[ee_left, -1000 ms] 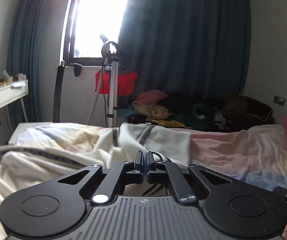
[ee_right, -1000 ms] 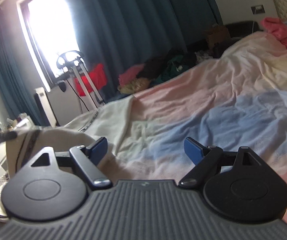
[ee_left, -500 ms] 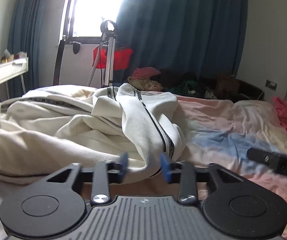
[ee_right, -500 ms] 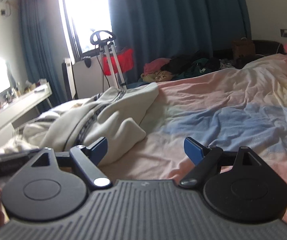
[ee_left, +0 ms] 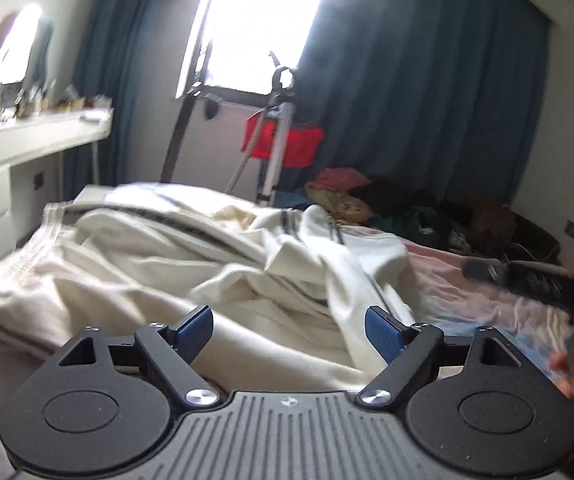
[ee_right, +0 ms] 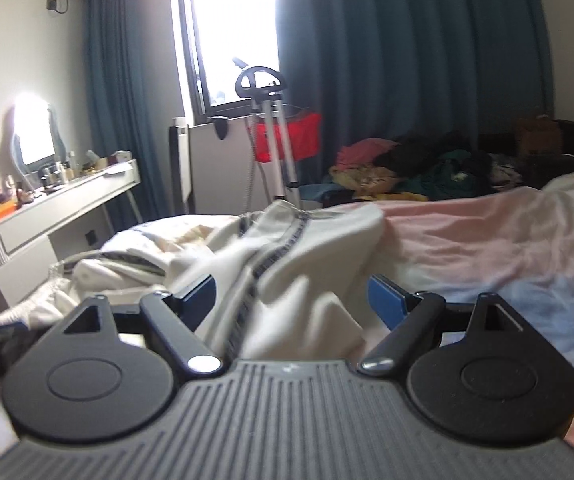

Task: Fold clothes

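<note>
Left wrist view showed the left claw (ee_left: 289,330) opening, its blue pads clear of the cream jacket (ee_left: 215,264), which lay crumpled on the near left of the bed (ee_left: 487,300). Right wrist view showed the right claw (ee_right: 291,298) spread wide and empty, with a jacket fold reaching between its pads but unpinched. A neat fold would probably call for flattening the jacket first, then pinching a hem edge; no container was in use.

Cream garment (ee_left: 215,276) with dark stripes lies rumpled on bed (ee_right: 487,240).
</note>
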The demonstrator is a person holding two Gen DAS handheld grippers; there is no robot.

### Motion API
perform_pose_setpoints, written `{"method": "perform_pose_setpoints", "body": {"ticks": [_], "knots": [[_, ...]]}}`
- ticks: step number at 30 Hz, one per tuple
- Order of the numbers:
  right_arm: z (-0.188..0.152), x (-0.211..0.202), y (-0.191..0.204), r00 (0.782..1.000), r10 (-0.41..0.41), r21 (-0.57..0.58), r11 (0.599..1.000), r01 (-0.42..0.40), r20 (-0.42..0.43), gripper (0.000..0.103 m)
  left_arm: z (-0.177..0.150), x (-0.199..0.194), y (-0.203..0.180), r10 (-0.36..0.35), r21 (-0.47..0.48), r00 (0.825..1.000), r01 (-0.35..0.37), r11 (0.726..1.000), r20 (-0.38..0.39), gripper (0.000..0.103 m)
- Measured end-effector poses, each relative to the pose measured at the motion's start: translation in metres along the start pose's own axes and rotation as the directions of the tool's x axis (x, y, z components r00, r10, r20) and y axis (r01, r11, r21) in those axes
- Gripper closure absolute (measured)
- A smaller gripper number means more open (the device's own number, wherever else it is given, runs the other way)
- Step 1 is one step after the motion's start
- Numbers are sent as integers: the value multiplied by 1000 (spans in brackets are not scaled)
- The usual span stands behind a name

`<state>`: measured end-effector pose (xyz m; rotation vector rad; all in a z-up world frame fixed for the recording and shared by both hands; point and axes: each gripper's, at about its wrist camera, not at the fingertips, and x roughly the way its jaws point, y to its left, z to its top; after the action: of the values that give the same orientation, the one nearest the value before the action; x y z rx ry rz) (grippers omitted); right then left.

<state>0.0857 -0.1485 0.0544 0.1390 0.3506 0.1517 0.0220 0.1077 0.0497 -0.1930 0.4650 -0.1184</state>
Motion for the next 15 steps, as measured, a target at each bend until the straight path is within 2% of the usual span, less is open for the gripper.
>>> {"method": "perform_pose_setpoints", "body": {"ticks": [3, 4, 6, 8, 9, 10, 13, 15], "knots": [[26, 62, 20, 998, 57, -27, 998, -57, 0, 19, 0, 5, 12, 19, -48, 999, -20, 999, -35, 18], [34, 84, 27, 997, 74, -40, 996, -74, -2, 19, -2, 9, 12, 25, -27, 999, -26, 999, -46, 19], [45, 138, 40, 998, 47, -67, 996, -50, -46, 19, -4, 15, 19, 27, -38, 998, -29, 999, -50, 19], [54, 191, 47, 993, 30, -30, 999, -34, -115, 19, -4, 26, 30, 29, -74, 998, -33, 997, -56, 19], [58, 216, 51, 989, 24, -21, 999, -27, -143, 26, -4, 33, 35, 45, -79, 998, -49, 996, -51, 19], [62, 241, 55, 985, 18, -13, 1000, -20, -171, 26, -4, 39, 40, 59, -87, 997, -63, 994, -45, 19], [71, 305, 69, 974, -46, -49, 998, 36, -220, 26, -7, 60, 55, 87, -131, 996, -89, 987, -24, 19], [77, 347, 78, 964, -89, -75, 995, 72, -252, 27, -13, 76, 60, 81, -150, 996, -85, 985, -34, 19]]}}
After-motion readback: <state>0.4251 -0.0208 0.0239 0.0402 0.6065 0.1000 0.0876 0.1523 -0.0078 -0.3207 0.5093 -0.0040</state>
